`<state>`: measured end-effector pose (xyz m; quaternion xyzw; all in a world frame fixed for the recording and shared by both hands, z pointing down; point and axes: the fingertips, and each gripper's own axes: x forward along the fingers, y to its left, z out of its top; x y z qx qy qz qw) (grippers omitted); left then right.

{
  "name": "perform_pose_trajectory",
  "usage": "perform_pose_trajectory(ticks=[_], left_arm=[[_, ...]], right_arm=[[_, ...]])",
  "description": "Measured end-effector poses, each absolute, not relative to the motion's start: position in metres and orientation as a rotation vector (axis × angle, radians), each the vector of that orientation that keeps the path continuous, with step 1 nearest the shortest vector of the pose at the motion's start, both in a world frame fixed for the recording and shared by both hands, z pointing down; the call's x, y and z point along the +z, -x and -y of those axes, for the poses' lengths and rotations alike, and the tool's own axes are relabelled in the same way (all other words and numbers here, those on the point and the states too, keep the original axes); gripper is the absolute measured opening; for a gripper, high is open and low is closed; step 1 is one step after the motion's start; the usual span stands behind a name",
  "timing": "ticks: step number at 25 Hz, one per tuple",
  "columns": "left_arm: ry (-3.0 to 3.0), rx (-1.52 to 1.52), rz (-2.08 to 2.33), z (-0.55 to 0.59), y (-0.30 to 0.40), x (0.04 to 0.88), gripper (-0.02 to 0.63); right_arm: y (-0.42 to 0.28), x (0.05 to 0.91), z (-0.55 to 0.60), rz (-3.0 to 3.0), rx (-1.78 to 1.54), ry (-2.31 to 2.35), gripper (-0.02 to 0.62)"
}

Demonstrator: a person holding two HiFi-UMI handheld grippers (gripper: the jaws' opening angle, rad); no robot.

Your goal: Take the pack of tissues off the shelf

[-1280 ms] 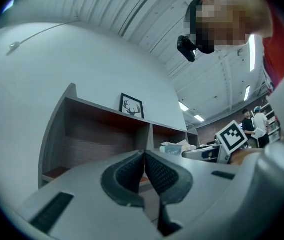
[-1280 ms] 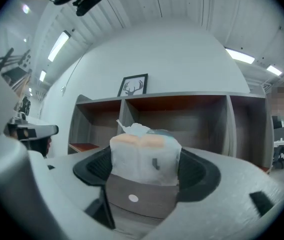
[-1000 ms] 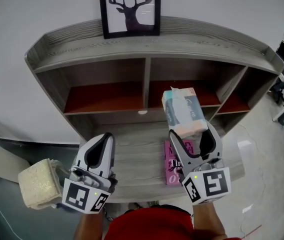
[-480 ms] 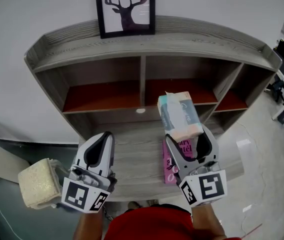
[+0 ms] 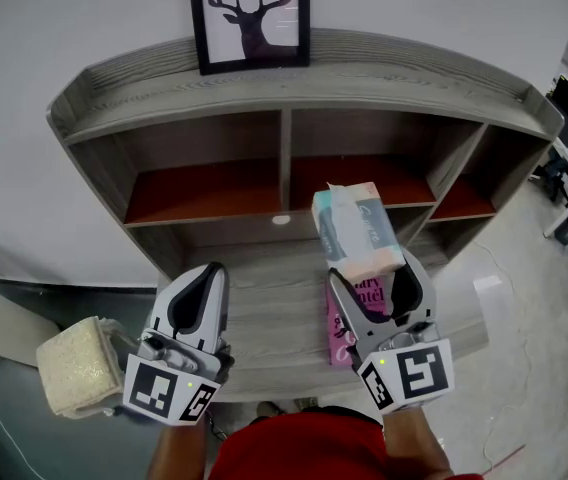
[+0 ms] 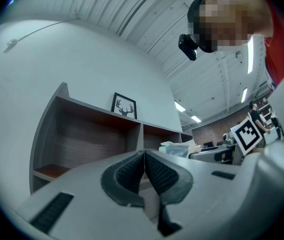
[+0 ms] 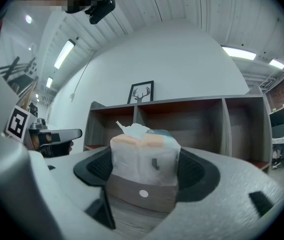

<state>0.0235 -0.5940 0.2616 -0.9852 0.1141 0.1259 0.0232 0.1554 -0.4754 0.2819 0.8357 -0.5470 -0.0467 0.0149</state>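
My right gripper [image 5: 374, 270] reaches forward, its jaws wide and clamped on the soft teal-and-peach pack of tissues [image 5: 356, 223], held in front of the grey wooden shelf [image 5: 294, 78]. My left gripper [image 5: 207, 271] hovers alongside, jaws pressed together, empty. A pink book [image 5: 340, 336] lies mostly hidden beneath.

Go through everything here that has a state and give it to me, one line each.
Right gripper: shut on the pack of tissues.
Pack of tissues: gripped at its near end, out in front of the shelf compartments, one tissue poking out.
Left gripper: shut, nothing between its jaws.
Picture frame: standing upright on top of the shelf.
Pink book: lying flat on the lower board, partly under the right gripper.
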Motion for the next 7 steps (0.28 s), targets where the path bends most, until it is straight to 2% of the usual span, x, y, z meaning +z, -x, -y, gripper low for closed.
perform_pose_trajectory(ticks=[7], left_arm=[[3.054, 0.395, -0.345, 0.5939, -0.0239, 0.2624, 0.009]], right_arm=[[-0.1539, 0.2825, 0.4758, 1.701, -0.145, -2.597, 0.374]])
